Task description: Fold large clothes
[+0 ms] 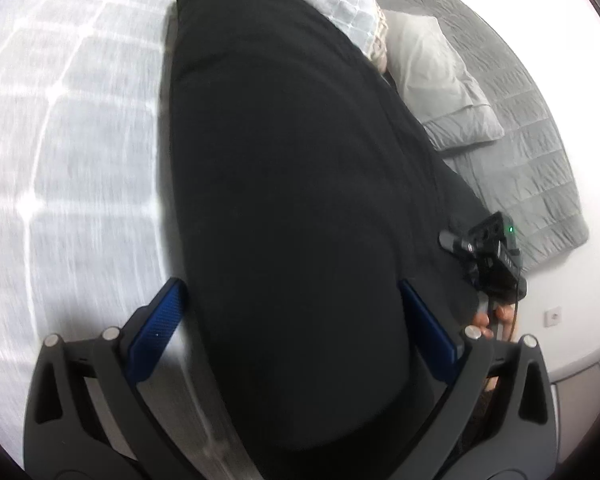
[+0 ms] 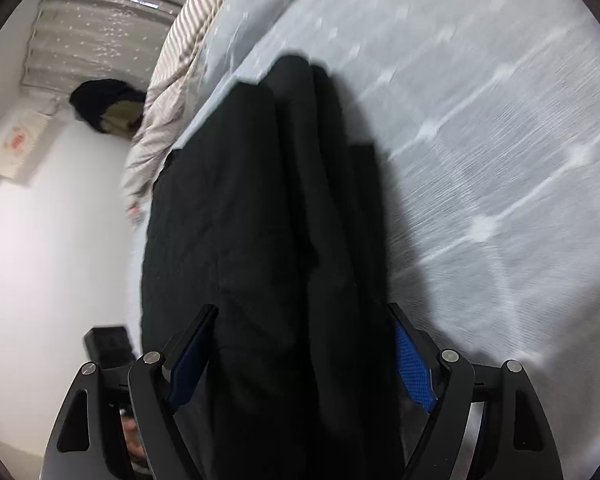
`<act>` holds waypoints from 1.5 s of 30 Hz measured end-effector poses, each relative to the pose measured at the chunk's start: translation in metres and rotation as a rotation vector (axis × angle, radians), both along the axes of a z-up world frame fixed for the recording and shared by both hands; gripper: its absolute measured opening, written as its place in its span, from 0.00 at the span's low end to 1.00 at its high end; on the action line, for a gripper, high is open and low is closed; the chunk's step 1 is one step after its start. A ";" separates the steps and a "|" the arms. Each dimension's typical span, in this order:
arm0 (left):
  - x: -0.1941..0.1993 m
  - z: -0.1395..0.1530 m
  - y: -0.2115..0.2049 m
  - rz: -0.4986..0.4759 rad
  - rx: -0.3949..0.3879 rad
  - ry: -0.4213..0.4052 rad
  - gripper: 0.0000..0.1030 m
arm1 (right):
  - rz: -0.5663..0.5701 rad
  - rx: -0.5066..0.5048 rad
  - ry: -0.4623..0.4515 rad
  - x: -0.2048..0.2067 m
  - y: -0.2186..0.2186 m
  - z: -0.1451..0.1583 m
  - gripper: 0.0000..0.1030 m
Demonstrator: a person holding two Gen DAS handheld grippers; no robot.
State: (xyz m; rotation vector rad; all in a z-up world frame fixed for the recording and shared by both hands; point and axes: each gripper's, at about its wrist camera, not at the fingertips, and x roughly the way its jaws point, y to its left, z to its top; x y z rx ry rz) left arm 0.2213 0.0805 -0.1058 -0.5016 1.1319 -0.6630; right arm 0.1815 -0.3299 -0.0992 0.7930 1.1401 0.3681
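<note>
The large black fabric garment [image 1: 284, 184] lies lengthwise on the bed, stretched away from both of my grippers over the pale grey bedspread with a white grid pattern [image 1: 68, 152]. From my right wrist camera I see the black cloth [image 2: 260, 208] gathered into several long folds that run away from me, with its far end bunched up on the bedspread [image 2: 500, 120].

My left gripper [image 1: 294, 312] stands wide, its blue textured pads [image 1: 160, 320] on either side of the near end of the garment; the cloth fills the gap between them, but I see the pads apart from it rather than pressing in, so I read the jaws as open. My right gripper [image 2: 304, 352] also stands wide with the folded cloth between its blue pads [image 2: 414, 372]; they do not pinch it either.

Further out, the left view shows the other gripper's black housing with a small green light [image 1: 488, 252] at the garment's right edge, with fingers of a hand [image 1: 496, 318] just below it. Beyond the garment lie a white pillow [image 1: 432, 76] and a grey quilted blanket [image 1: 532, 148]. A brown-and-white striped cover [image 2: 180, 60] hangs at the bed's far edge in the right view, with a dark heap of cloth [image 2: 108, 104] on the white floor beside it.
</note>
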 end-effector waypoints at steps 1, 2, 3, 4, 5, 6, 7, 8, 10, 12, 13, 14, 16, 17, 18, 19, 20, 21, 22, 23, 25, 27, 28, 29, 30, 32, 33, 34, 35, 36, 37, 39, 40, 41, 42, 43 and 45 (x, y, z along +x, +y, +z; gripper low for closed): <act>0.006 0.002 0.001 0.015 0.000 -0.005 1.00 | 0.021 0.031 0.001 0.005 -0.001 -0.005 0.81; 0.010 0.004 0.001 0.030 -0.005 -0.009 1.00 | 0.036 0.060 0.001 0.010 -0.004 -0.009 0.80; 0.015 0.005 0.002 0.049 -0.011 -0.021 0.99 | 0.049 0.090 0.001 0.014 -0.005 -0.013 0.80; 0.019 0.006 0.003 0.066 -0.014 -0.040 0.97 | 0.057 0.117 -0.003 0.018 -0.007 -0.017 0.78; 0.021 0.008 0.002 0.076 -0.020 -0.057 0.91 | 0.062 0.127 -0.026 0.020 -0.007 -0.018 0.68; 0.022 0.012 0.000 0.091 -0.008 -0.064 0.87 | 0.069 0.130 -0.054 0.022 -0.006 -0.017 0.58; 0.021 0.016 -0.003 0.101 0.008 -0.075 0.84 | 0.070 0.130 -0.071 0.022 -0.006 -0.015 0.56; 0.018 0.023 -0.007 0.100 0.038 -0.105 0.80 | 0.064 0.129 -0.093 0.020 -0.005 -0.012 0.50; 0.014 0.043 -0.018 0.091 0.077 -0.172 0.73 | 0.048 0.135 -0.155 0.015 -0.005 0.000 0.43; 0.015 0.061 -0.025 0.083 0.072 -0.216 0.68 | 0.031 0.160 -0.223 0.011 -0.009 0.016 0.39; 0.019 0.072 -0.030 0.072 0.064 -0.246 0.67 | 0.021 0.157 -0.257 0.011 -0.010 0.028 0.39; 0.023 0.080 -0.033 0.059 0.062 -0.270 0.67 | 0.016 0.143 -0.288 0.011 -0.010 0.039 0.38; 0.036 0.095 -0.044 0.029 0.066 -0.305 0.67 | 0.003 0.098 -0.337 0.011 -0.011 0.061 0.38; 0.041 0.102 -0.052 0.015 0.055 -0.329 0.67 | -0.011 0.059 -0.372 0.011 -0.012 0.074 0.38; 0.047 0.108 -0.060 -0.002 0.044 -0.354 0.67 | -0.025 0.031 -0.408 0.010 -0.014 0.086 0.38; 0.052 0.113 -0.067 -0.019 0.034 -0.371 0.67 | -0.036 0.007 -0.433 0.010 -0.016 0.093 0.38; 0.056 0.115 -0.073 -0.031 0.029 -0.375 0.67 | -0.054 -0.017 -0.458 0.011 -0.020 0.101 0.38; 0.064 0.116 -0.080 -0.046 0.026 -0.376 0.67 | -0.068 -0.026 -0.467 0.012 -0.023 0.103 0.38; 0.071 0.114 -0.088 -0.060 0.029 -0.373 0.67 | -0.086 -0.039 -0.472 0.015 -0.026 0.104 0.38; 0.077 0.111 -0.094 -0.069 0.034 -0.367 0.67 | -0.102 -0.053 -0.468 0.021 -0.029 0.103 0.38; 0.094 0.097 -0.109 -0.084 0.061 -0.336 0.68 | -0.131 -0.065 -0.442 0.029 -0.040 0.095 0.38; 0.111 0.076 -0.122 -0.090 0.113 -0.290 0.70 | -0.149 -0.103 -0.402 0.039 -0.048 0.080 0.39; 0.123 0.058 -0.132 -0.088 0.176 -0.257 0.70 | -0.162 -0.123 -0.363 0.047 -0.055 0.070 0.39; 0.129 0.046 -0.137 -0.084 0.220 -0.238 0.78 | -0.181 -0.161 -0.302 0.055 -0.060 0.055 0.44; 0.132 0.037 -0.138 -0.079 0.221 -0.240 0.83 | -0.190 -0.185 -0.258 0.059 -0.064 0.042 0.48; 0.135 0.034 -0.134 -0.073 0.169 -0.222 0.84 | -0.191 -0.151 -0.222 0.062 -0.072 0.024 0.53; 0.136 0.035 -0.133 -0.068 0.162 -0.211 0.84 | -0.190 -0.137 -0.227 0.062 -0.074 0.024 0.55; 0.134 0.038 -0.132 -0.063 0.169 -0.212 0.84 | -0.187 -0.144 -0.237 0.058 -0.074 0.028 0.56; 0.132 0.041 -0.131 -0.063 0.183 -0.220 0.84 | -0.185 -0.170 -0.245 0.055 -0.072 0.033 0.57; 0.129 0.044 -0.131 -0.063 0.203 -0.228 0.84 | -0.185 -0.200 -0.243 0.055 -0.069 0.038 0.59; 0.126 0.048 -0.131 -0.064 0.226 -0.234 0.84 | -0.187 -0.222 -0.238 0.056 -0.067 0.039 0.60; 0.119 0.055 -0.133 -0.063 0.253 -0.238 0.84 | -0.190 -0.291 -0.227 0.059 -0.062 0.050 0.61; 0.112 0.061 -0.131 -0.062 0.253 -0.246 0.84 | -0.190 -0.324 -0.230 0.060 -0.059 0.054 0.61; 0.106 0.066 -0.127 -0.058 0.256 -0.248 0.84 | -0.190 -0.364 -0.233 0.055 -0.055 0.060 0.62; 0.102 0.071 -0.125 -0.051 0.262 -0.249 0.84 | -0.193 -0.405 -0.238 0.047 -0.053 0.067 0.63; 0.098 0.075 -0.123 -0.045 0.267 -0.252 0.84 | -0.199 -0.433 -0.245 0.050 -0.059 0.075 0.63; 0.085 0.084 -0.118 -0.042 0.277 -0.261 0.88 | -0.208 -0.460 -0.265 0.036 -0.054 0.087 0.66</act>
